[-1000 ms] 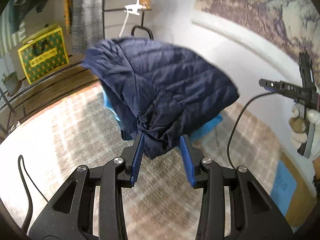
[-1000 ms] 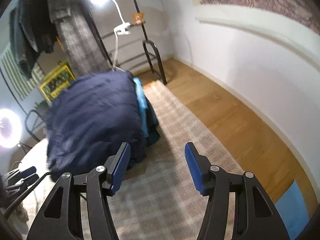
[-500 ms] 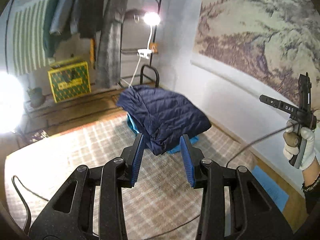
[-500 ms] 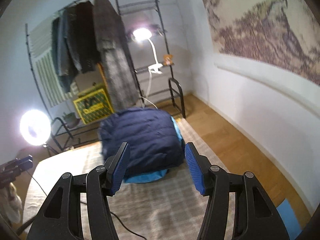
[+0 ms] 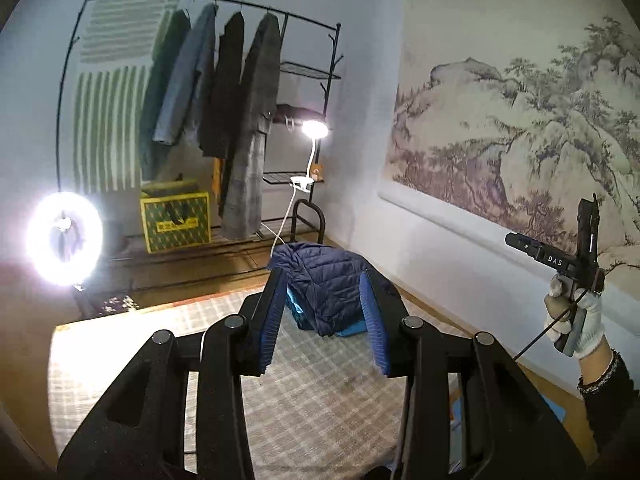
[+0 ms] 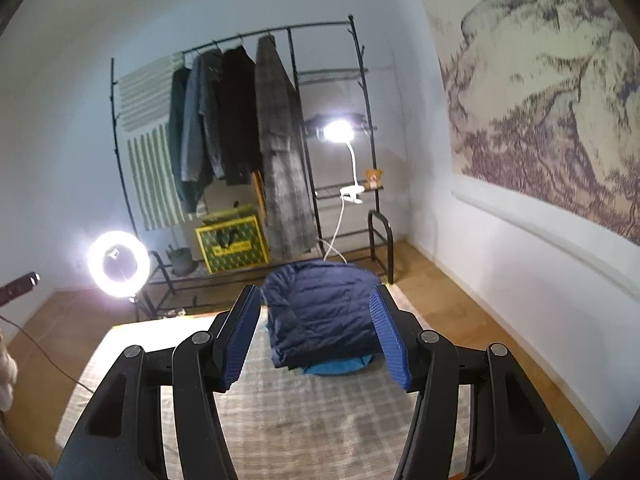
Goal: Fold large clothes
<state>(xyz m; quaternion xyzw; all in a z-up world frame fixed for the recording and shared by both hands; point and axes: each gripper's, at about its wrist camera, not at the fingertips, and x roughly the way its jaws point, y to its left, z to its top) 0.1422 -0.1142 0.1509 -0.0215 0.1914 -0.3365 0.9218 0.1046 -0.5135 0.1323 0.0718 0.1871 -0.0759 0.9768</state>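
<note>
**Folded jacket on rug, both grippers empty**

Left gripper (image 5: 324, 320) and right gripper (image 6: 316, 336) part-open, holding nothing. Navy puffer jacket (image 6: 324, 312) folded on checked rug (image 6: 320, 420), 12 o'clock, over blue garment (image 6: 340, 368). Right tool reads "DAS" (image 5: 555, 260).

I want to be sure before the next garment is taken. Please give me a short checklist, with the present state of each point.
1. Left gripper empty: ok, open, nothing between its pads.
2. Right gripper empty: ok, open, nothing held.
3. Navy jacket folded: ok, a compact bundle on the rug.
4. Jacket placed on the stack: ok, it lies on a blue garment.
5. Stack squared: cannot tell, the blue garment shows at the front edge.
6. Next garment within reach: cannot tell, the only other clothes seen hang on the rack.
</note>
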